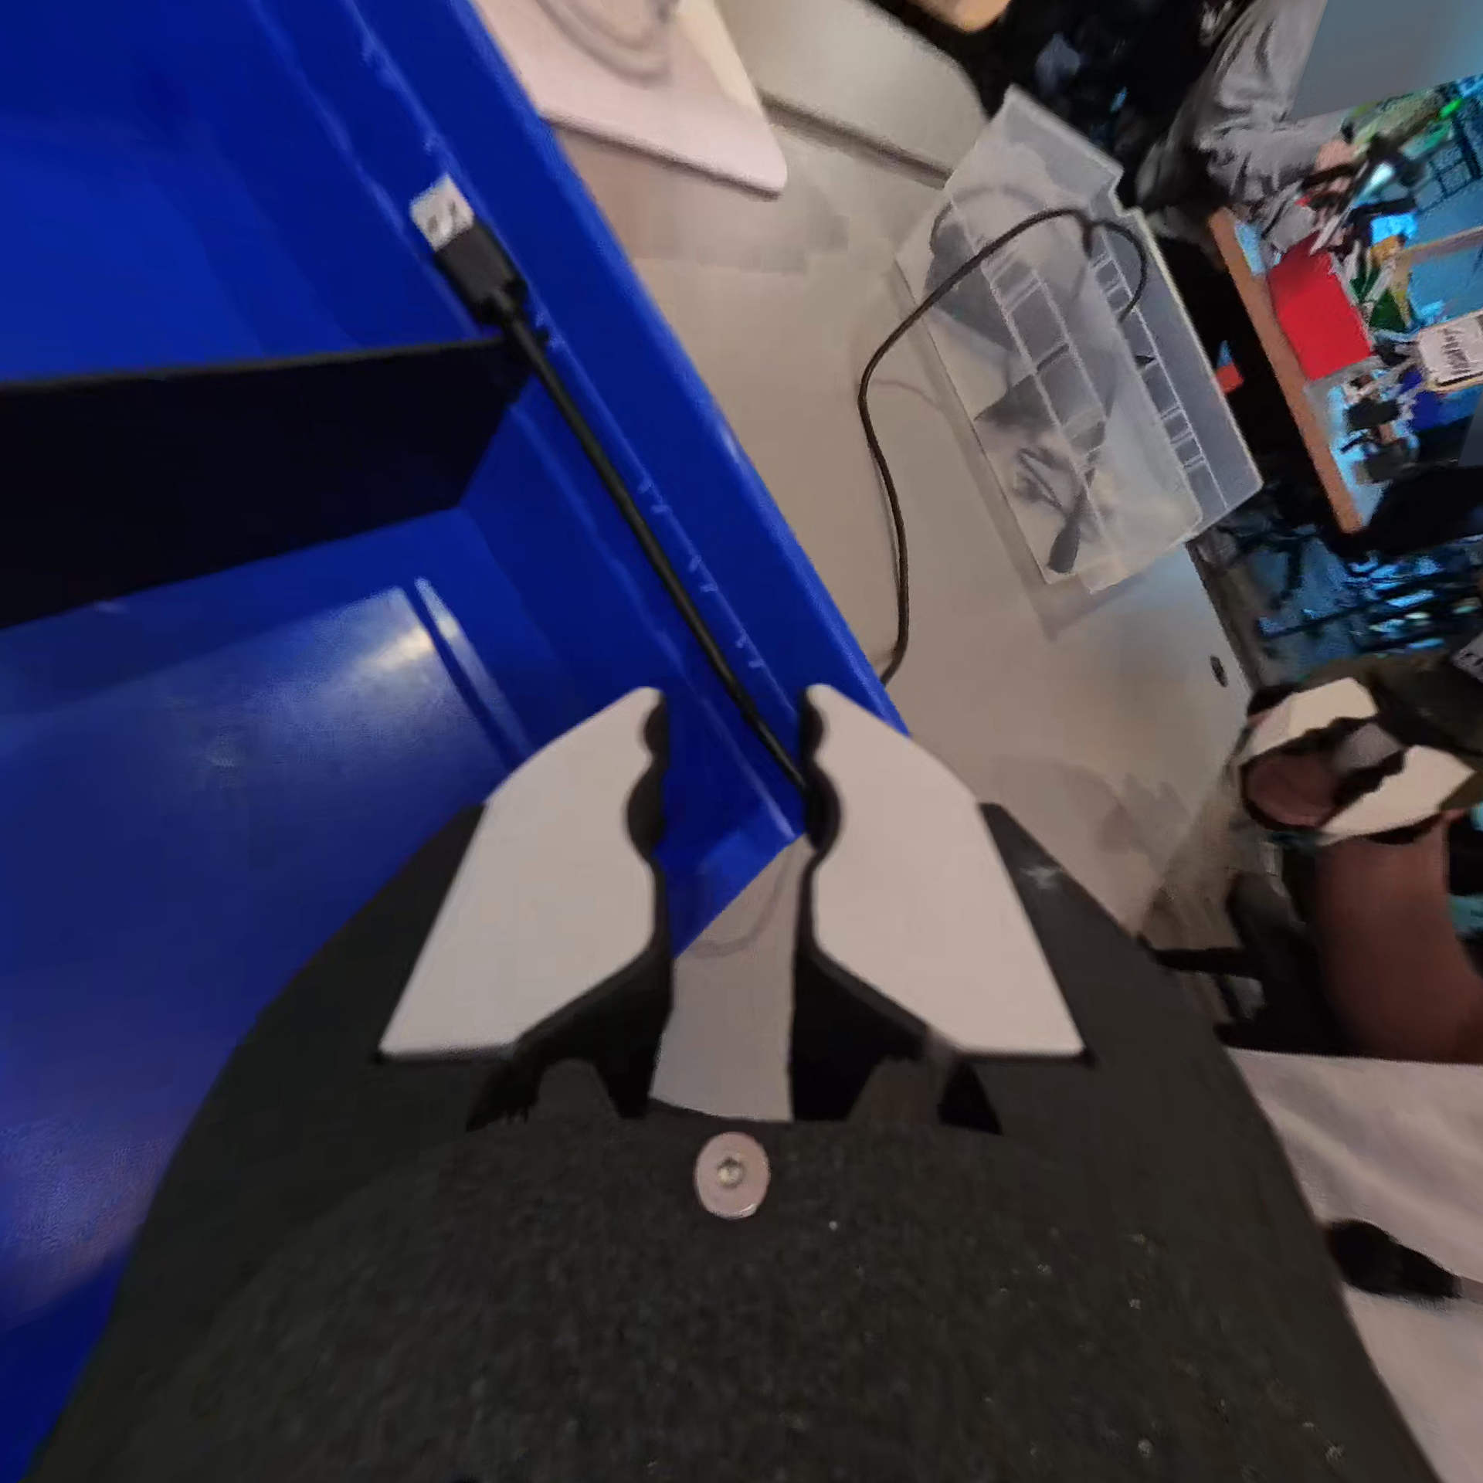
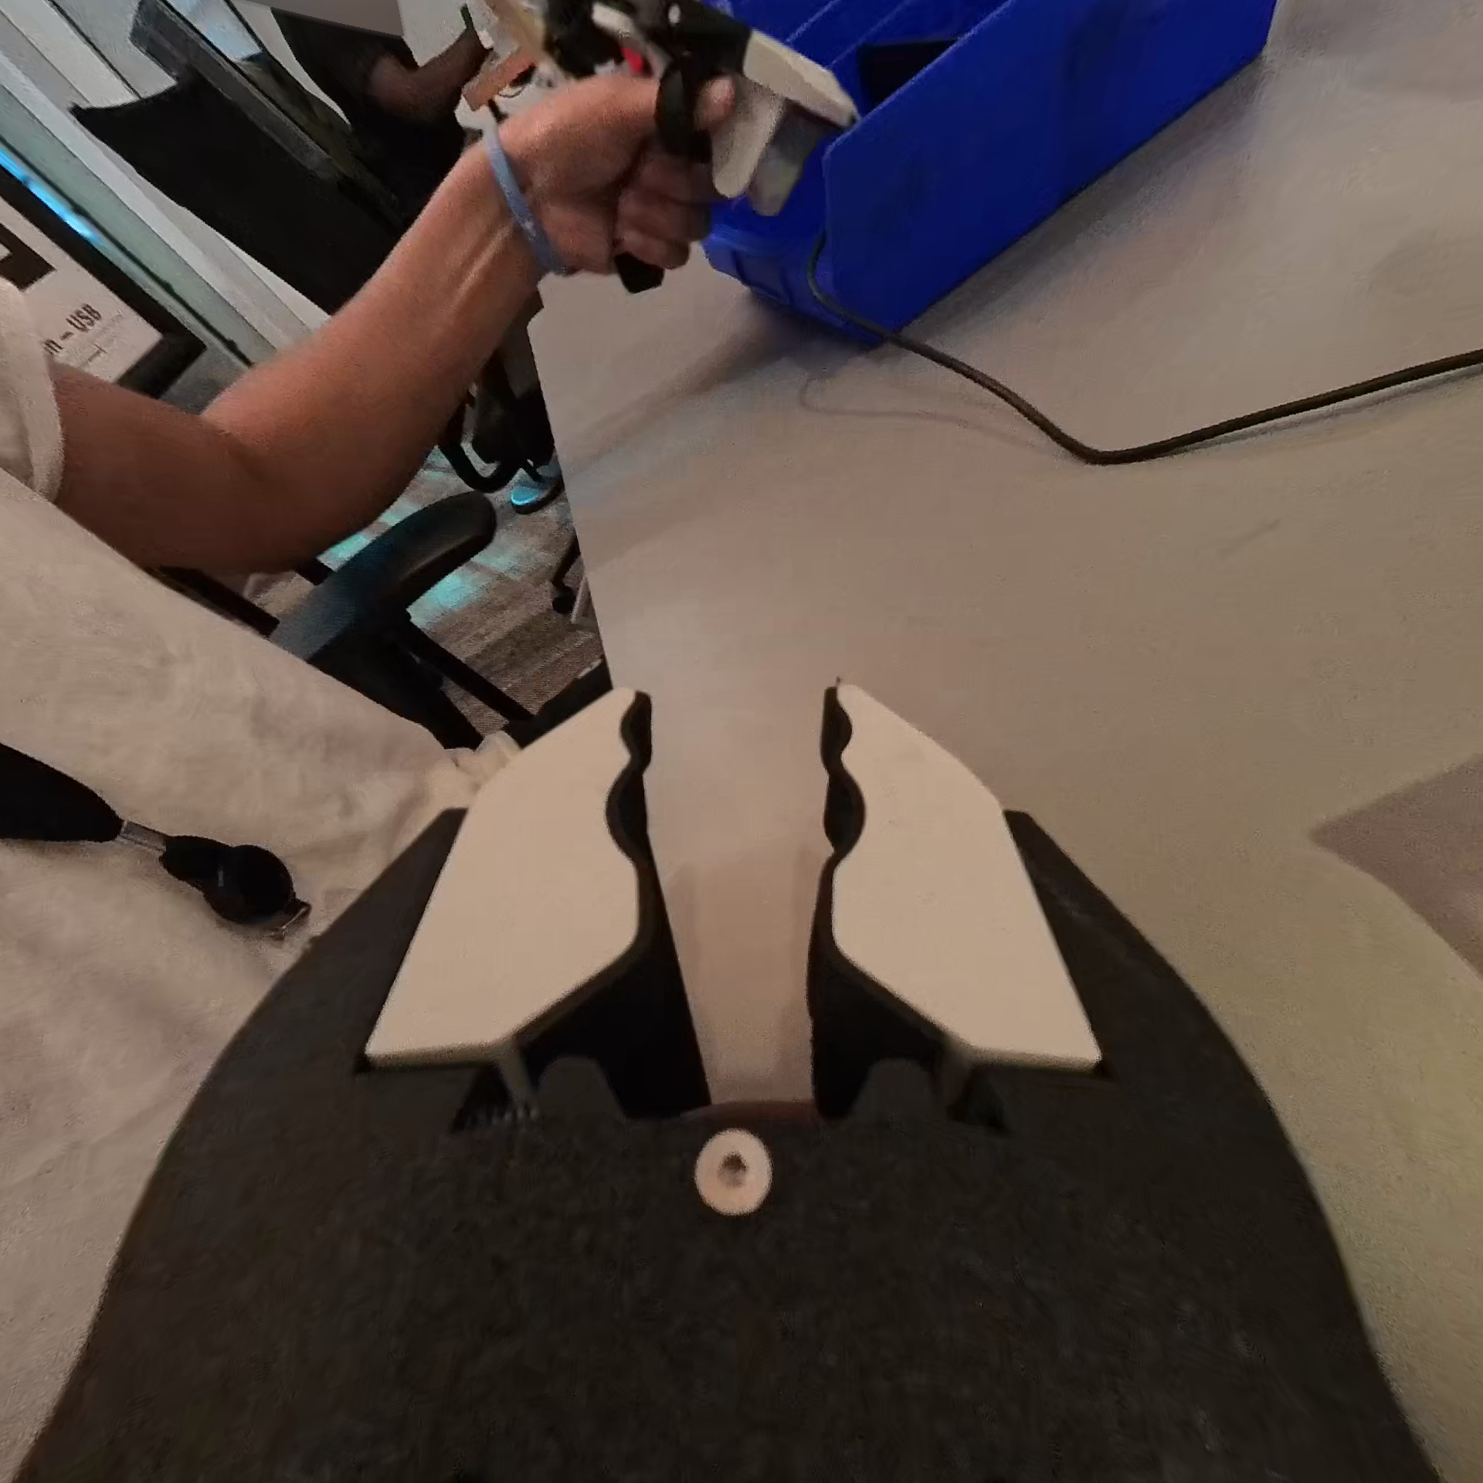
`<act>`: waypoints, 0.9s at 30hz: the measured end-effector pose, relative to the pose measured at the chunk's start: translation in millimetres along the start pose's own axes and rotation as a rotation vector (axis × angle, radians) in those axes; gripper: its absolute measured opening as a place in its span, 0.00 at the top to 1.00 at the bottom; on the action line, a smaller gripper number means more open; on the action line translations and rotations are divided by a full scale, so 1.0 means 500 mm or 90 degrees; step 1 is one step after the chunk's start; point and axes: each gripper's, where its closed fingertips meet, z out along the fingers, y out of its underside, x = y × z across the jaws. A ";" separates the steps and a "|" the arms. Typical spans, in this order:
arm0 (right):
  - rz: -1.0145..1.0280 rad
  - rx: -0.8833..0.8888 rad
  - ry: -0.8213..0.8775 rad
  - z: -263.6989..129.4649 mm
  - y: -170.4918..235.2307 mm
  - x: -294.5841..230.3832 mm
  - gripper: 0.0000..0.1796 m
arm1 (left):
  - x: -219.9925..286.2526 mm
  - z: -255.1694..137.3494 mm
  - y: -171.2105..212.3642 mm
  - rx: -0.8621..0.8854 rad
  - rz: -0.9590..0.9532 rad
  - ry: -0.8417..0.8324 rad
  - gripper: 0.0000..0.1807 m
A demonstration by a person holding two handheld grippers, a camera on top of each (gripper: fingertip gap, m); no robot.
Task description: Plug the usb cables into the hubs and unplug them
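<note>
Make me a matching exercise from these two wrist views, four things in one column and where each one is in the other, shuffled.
1. silver USB plug
2. clear plastic organiser box
3. left gripper
4. right gripper

A. over bare grey table, nothing between its fingers
B. at the blue plastic bin's rim, black cable between its fingers
C. inside the blue bin
D. on the table beyond the bin

Pairs: 1-C, 2-D, 3-B, 4-A

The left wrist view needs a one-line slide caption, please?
Left tool, open, at the rim of a blue bin, with a black USB cable running between its fingers.
</note>
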 end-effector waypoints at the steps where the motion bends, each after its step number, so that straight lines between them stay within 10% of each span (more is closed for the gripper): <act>1: 0.006 -0.002 -0.008 0.003 0.001 -0.001 0.78 | -0.007 0.018 0.004 -0.030 -0.024 0.010 0.76; 12: -0.010 -0.023 0.017 0.002 0.017 -0.005 0.78 | 0.025 0.009 -0.055 0.013 0.075 -0.015 0.98; 17: -0.032 -0.019 0.094 -0.002 0.003 0.038 0.78 | 0.230 -0.067 -0.143 0.109 0.260 0.036 0.98; 27: -0.245 0.105 0.327 0.028 -0.195 0.108 0.67 | 0.580 0.050 -0.195 0.063 0.342 0.249 0.98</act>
